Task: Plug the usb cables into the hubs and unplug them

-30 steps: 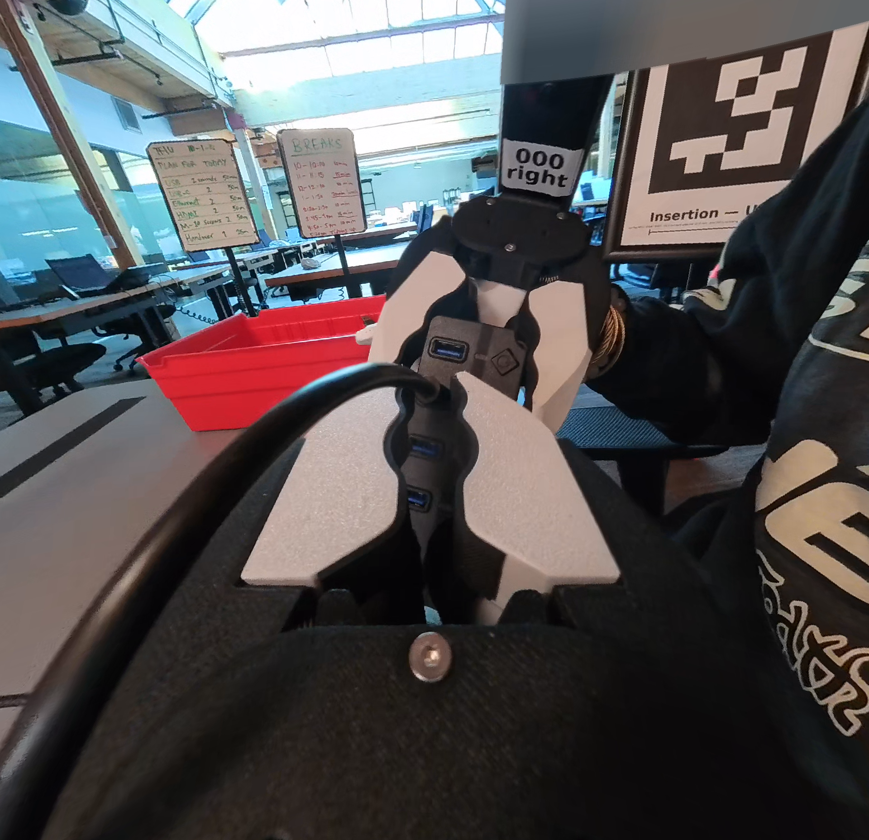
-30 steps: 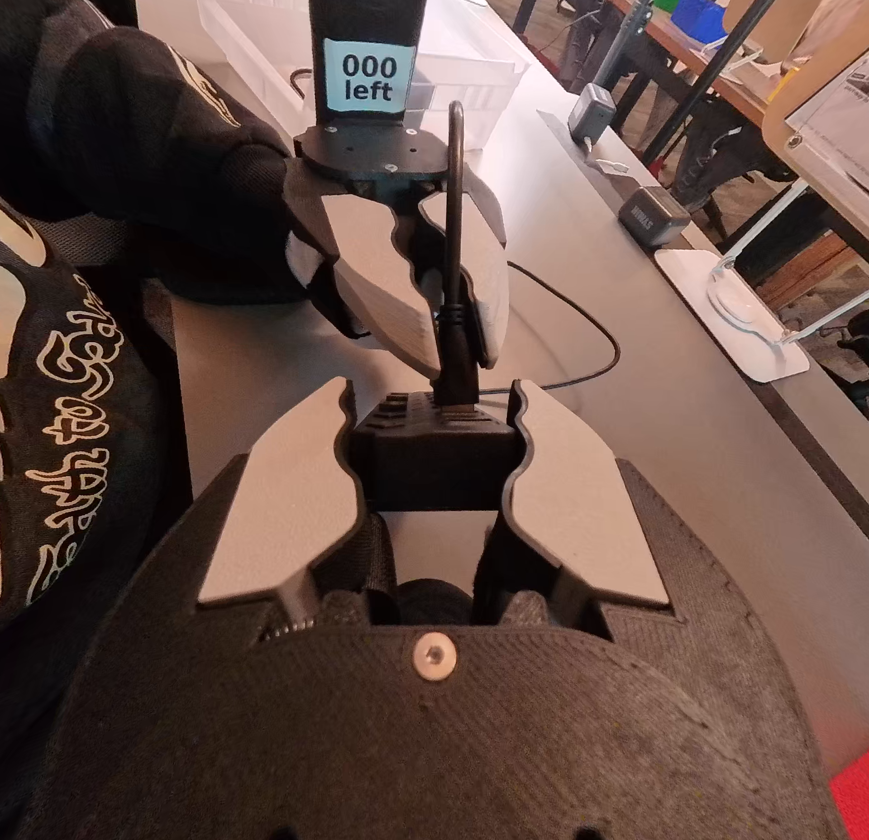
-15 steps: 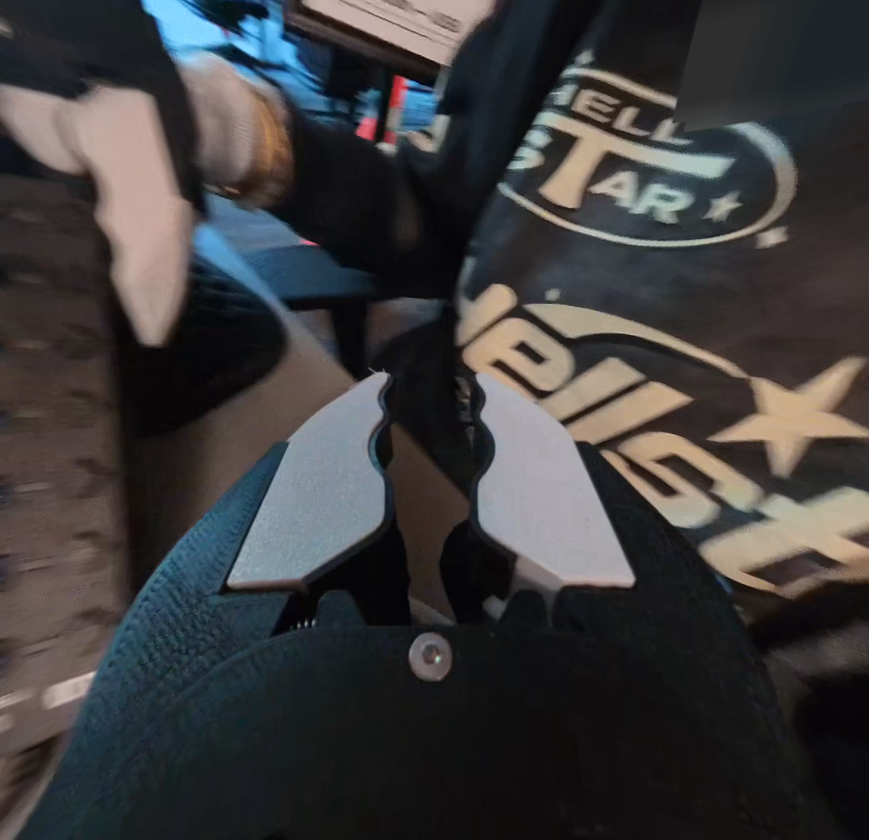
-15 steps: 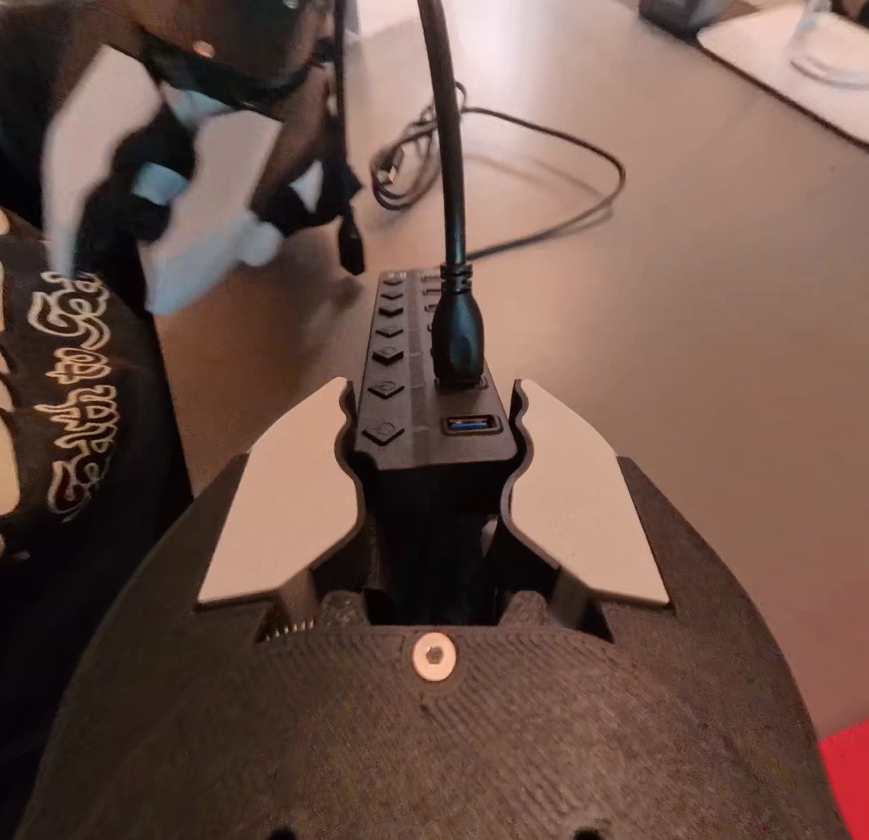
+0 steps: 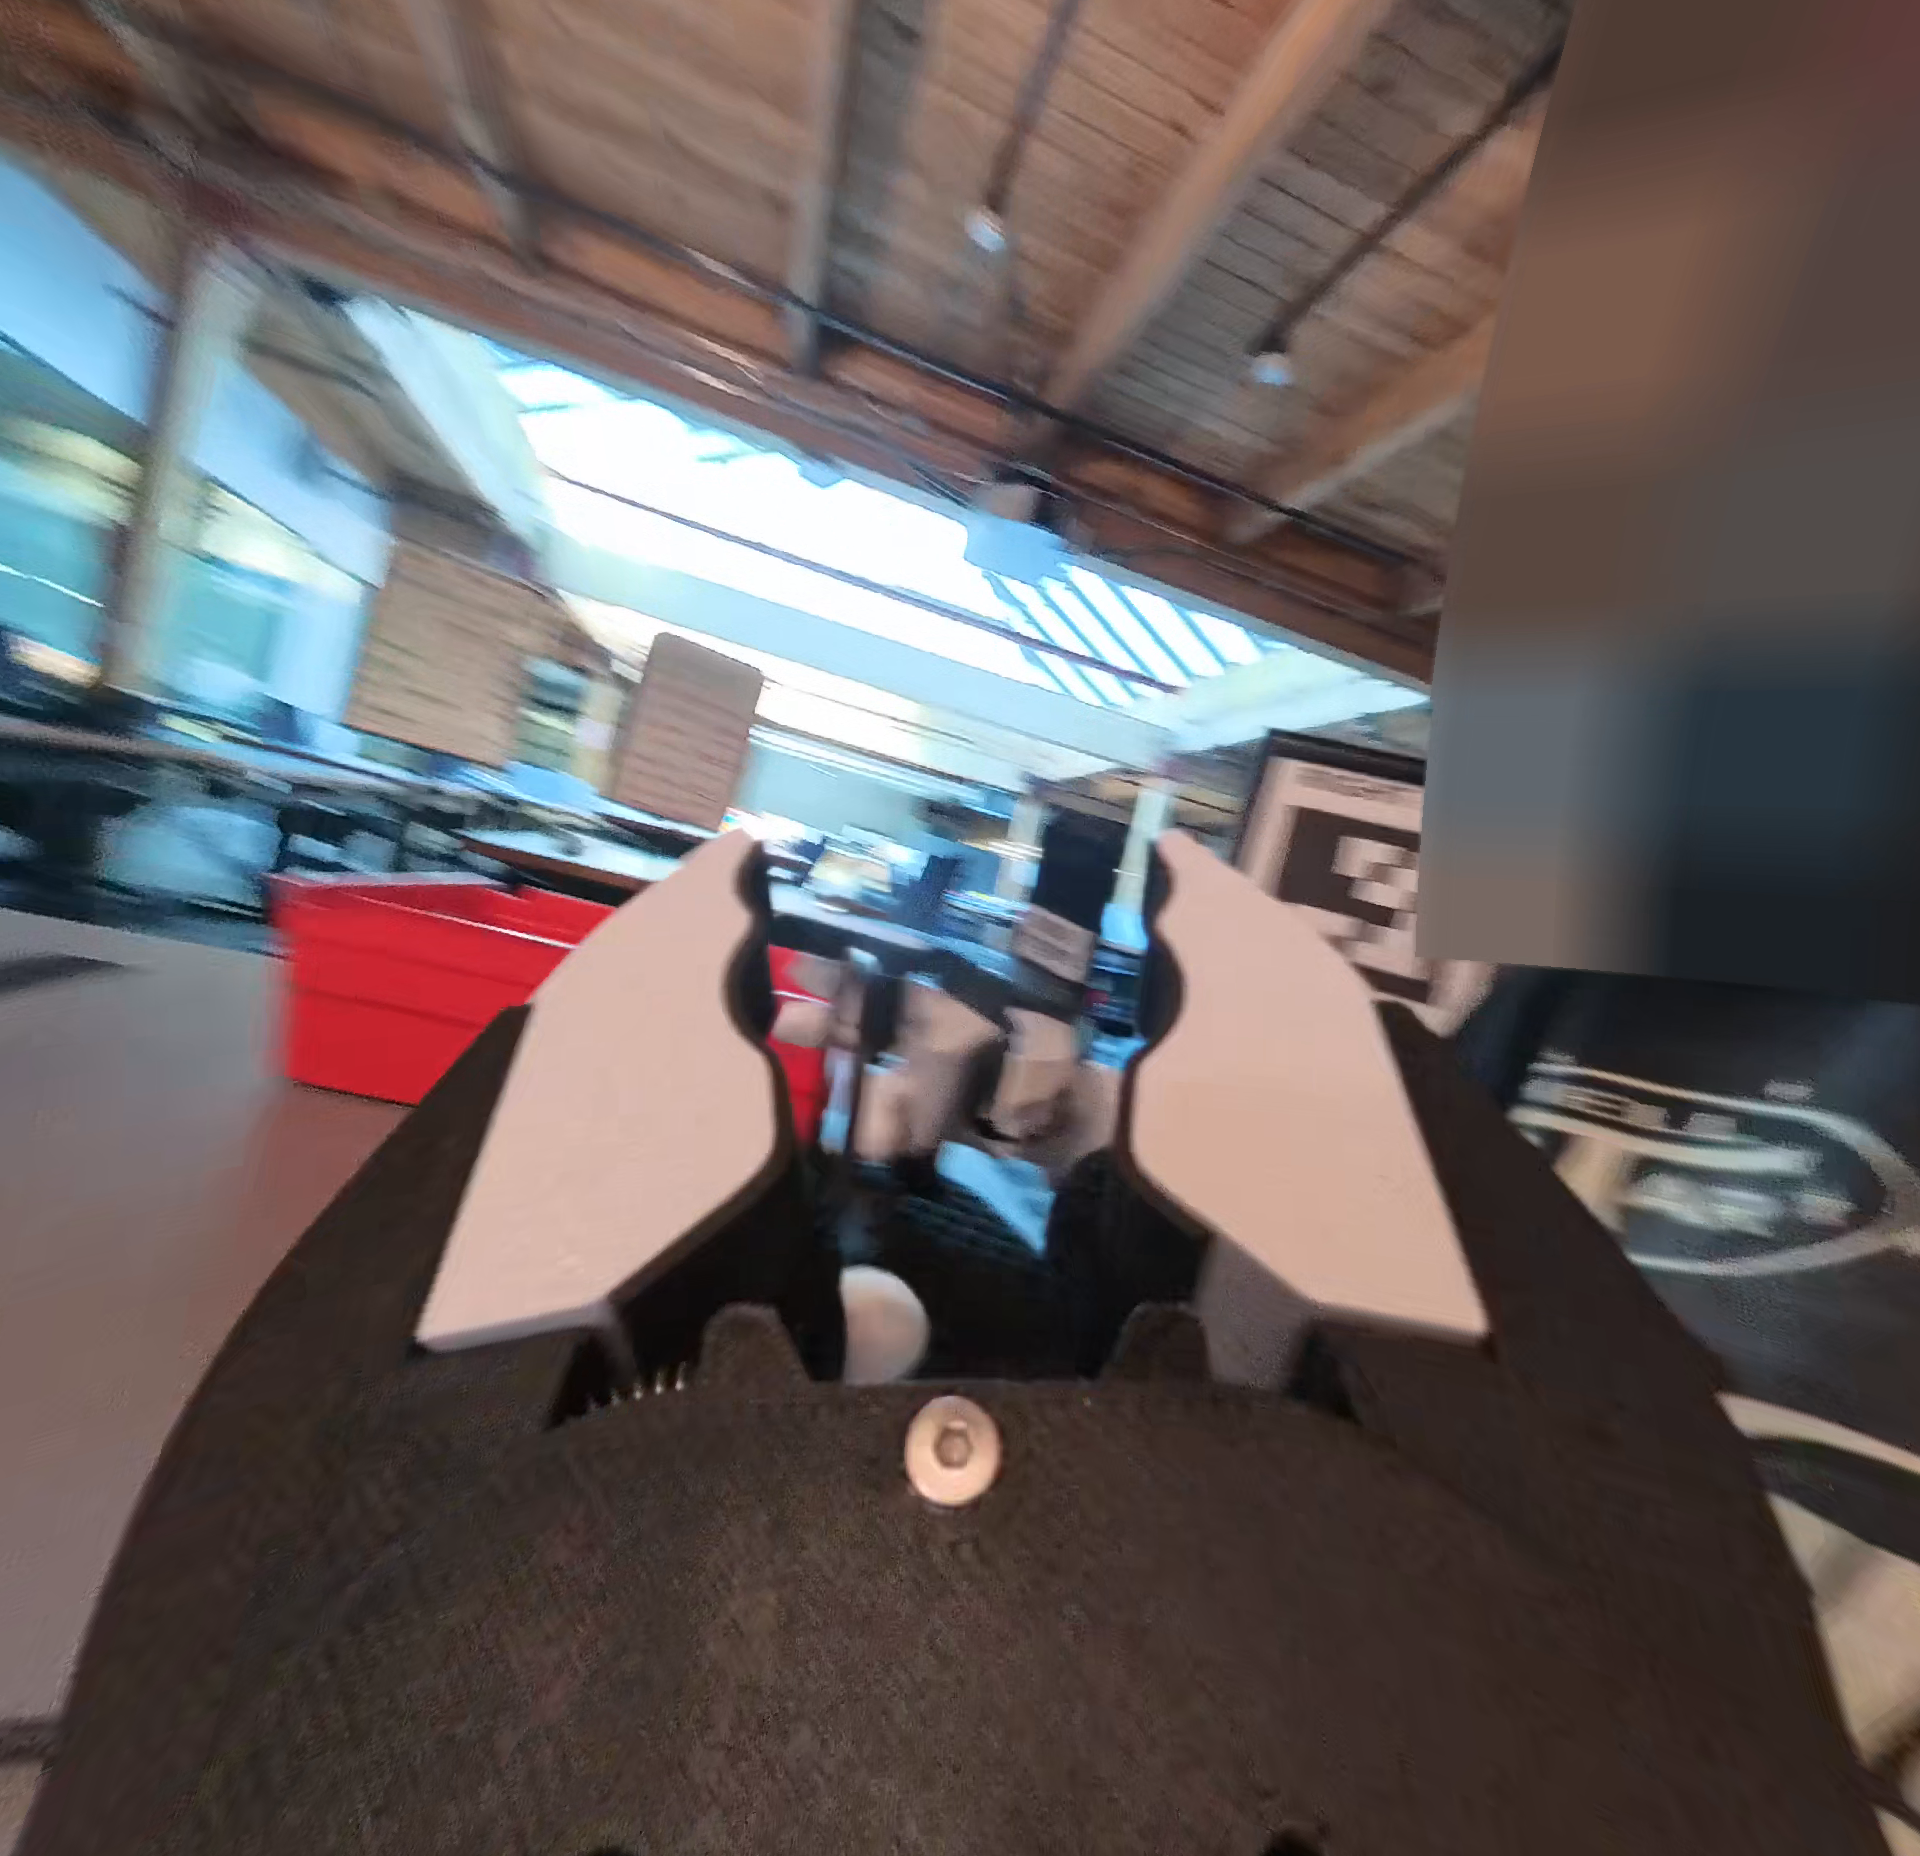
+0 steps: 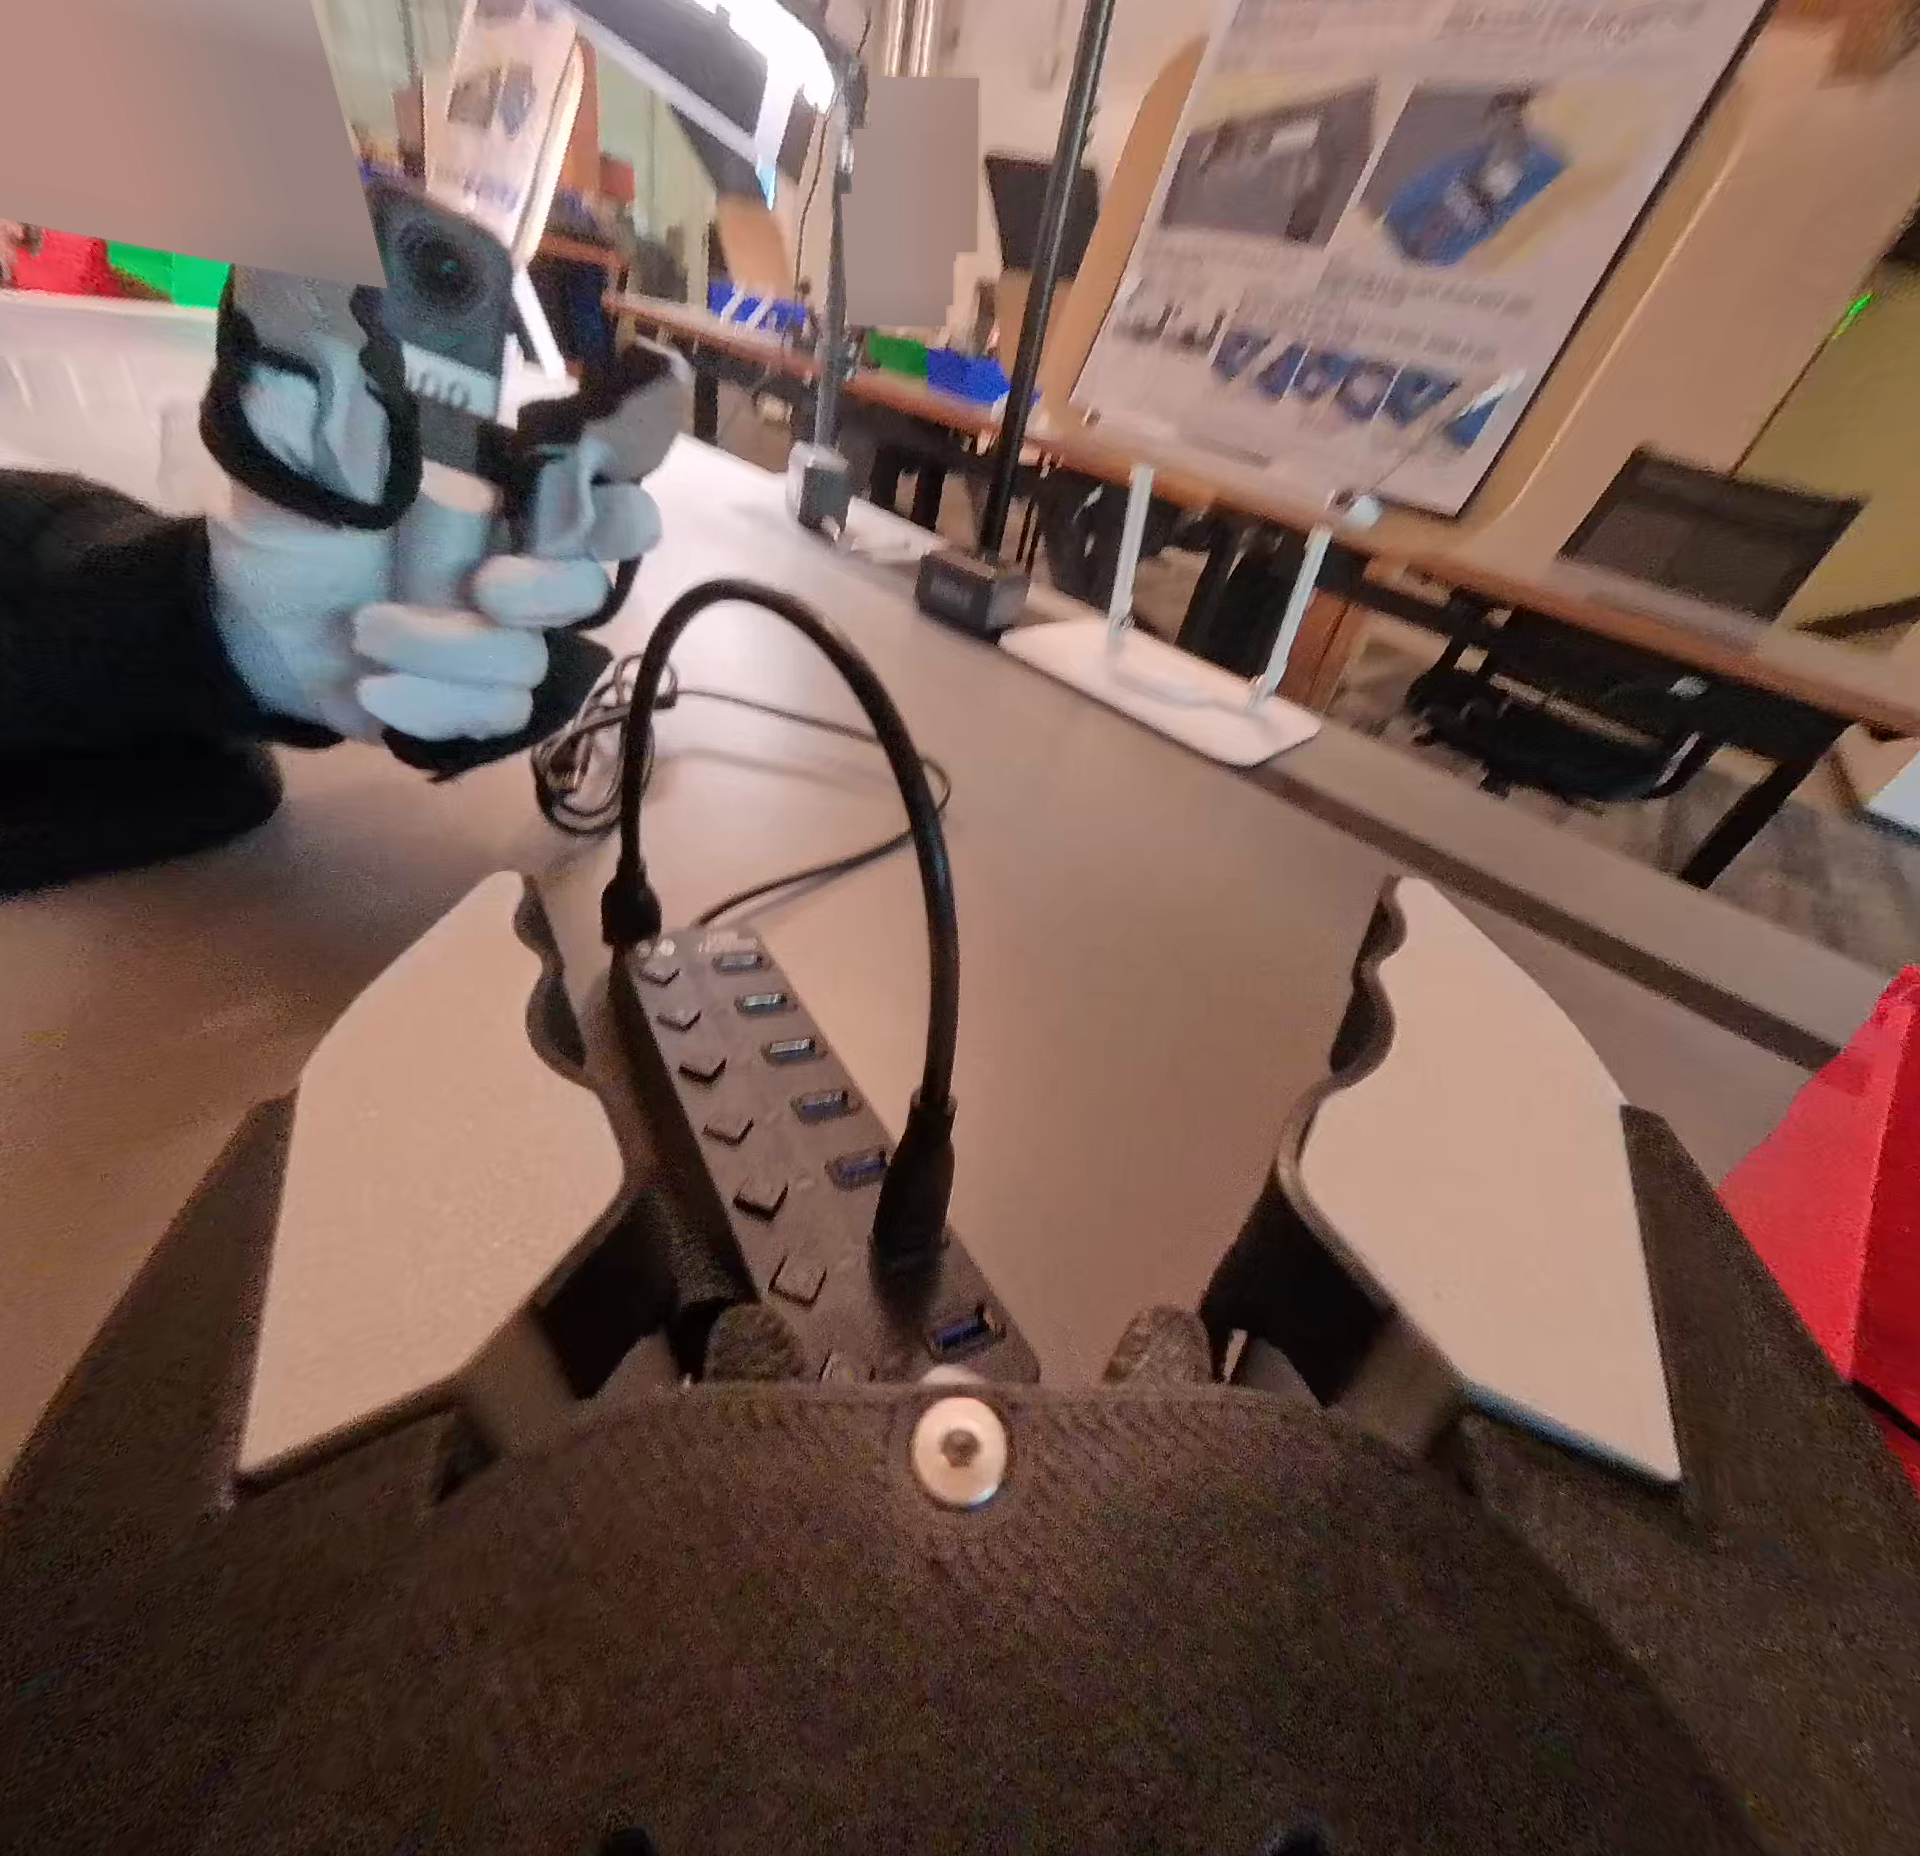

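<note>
A long black USB hub (image 6: pixel 769 1110) with a row of blue ports lies on the grey table (image 6: pixel 1143 923), between the fingers of my right gripper (image 6: pixel 951 892). That gripper is wide open and not gripping the hub. A black USB plug (image 6: pixel 914 1204) sits in a near port. Its cable (image 6: pixel 790 622) arcs up and over to the hub's far end. My left gripper (image 5: pixel 956 861) is open and empty, tilted up toward the ceiling. In the right wrist view a gloved hand (image 6: pixel 416 601) holds it above the table at the upper left.
A red bin (image 5: pixel 416 985) stands on the table ahead of the left gripper, and its corner shows at the right edge (image 6: pixel 1829 1183). Loose black cables (image 6: pixel 592 757) lie beyond the hub. A white stand (image 6: pixel 1164 684) and a black adapter (image 6: pixel 966 591) sit farther back. The right tips stand about 7 cm off the black USB plug (image 6: pixel 914 1204).
The right gripper has opened and let go of the hub, which now lies on the table. The left gripper has let go of the plug, opened and swung up and away.
</note>
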Demonstrator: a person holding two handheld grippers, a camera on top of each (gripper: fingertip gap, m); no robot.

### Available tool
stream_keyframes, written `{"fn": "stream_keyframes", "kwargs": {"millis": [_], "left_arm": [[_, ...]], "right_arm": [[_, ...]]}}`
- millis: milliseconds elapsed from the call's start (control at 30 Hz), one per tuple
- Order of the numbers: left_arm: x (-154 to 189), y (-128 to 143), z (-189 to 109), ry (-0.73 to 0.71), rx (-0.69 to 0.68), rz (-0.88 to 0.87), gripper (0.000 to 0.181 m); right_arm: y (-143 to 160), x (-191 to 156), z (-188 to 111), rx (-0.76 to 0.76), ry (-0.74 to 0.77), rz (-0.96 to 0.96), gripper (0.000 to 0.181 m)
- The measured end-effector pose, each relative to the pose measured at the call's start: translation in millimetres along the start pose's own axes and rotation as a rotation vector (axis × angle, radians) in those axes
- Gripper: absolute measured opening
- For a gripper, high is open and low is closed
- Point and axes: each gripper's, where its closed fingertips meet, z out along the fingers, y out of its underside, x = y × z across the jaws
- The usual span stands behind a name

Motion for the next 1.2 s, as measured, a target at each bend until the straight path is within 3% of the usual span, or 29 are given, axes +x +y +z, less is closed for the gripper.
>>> {"fn": "stream_keyframes", "kwargs": {"millis": [67,167,300,333,400,500,667,767,833,1000,1200], "left_arm": [[-13.8,-13.6,-5.5,-0.143,0.026,0.190,0.100],[-13.2,-27.4,-9.0,-0.246,-0.040,0.496,0.109],[10.0,-50.6,-16.3,-0.306,-0.093,0.797,0.080],[16.4,-56.5,-21.3,-0.333,-0.119,0.814,0.069],[29.7,-70.1,-35.5,-0.413,-0.190,0.835,0.065],[58.1,-90.7,-70.3,-0.477,-0.349,0.883,0.049],[58.0,-117.1,-186.9,-0.823,-0.766,0.648,0.047],[48.5,-106.3,-273.2,-1.023,-1.124,0.448,0.046],[47.7,-86.5,-314.3,-1.024,-1.338,0.320,0.046],[45.5,-54.6,-380.4,-1.033,-1.647,0.109,0.040],[40.7,-40.6,-404.3,-1.062,-1.716,-0.003,0.034]], "right_arm": [[-7.8,1.9,3.8,0.066,0.017,0.005,0.141],[-11.2,9.8,7.1,0.169,0.057,0.038,0.120],[-25.2,27.8,-13.5,0.315,0.161,0.062,0.105],[-29.9,34.5,-23.3,0.371,0.209,0.058,0.100],[-37.3,44.2,-40.6,0.476,0.269,0.088,0.094],[-44.5,48.2,-54.1,0.566,0.278,0.122,0.088],[-44.7,42.4,-50.9,0.560,0.253,0.097,0.085],[-43.6,38.4,-46.9,0.542,0.238,0.075,0.084],[-43.7,36.4,-45.8,0.539,0.229,0.068,0.083],[-42.9,34.7,-44.6,0.537,0.217,0.064,0.080],[-43.1,34.1,-44.9,0.541,0.209,0.070,0.078]]}}
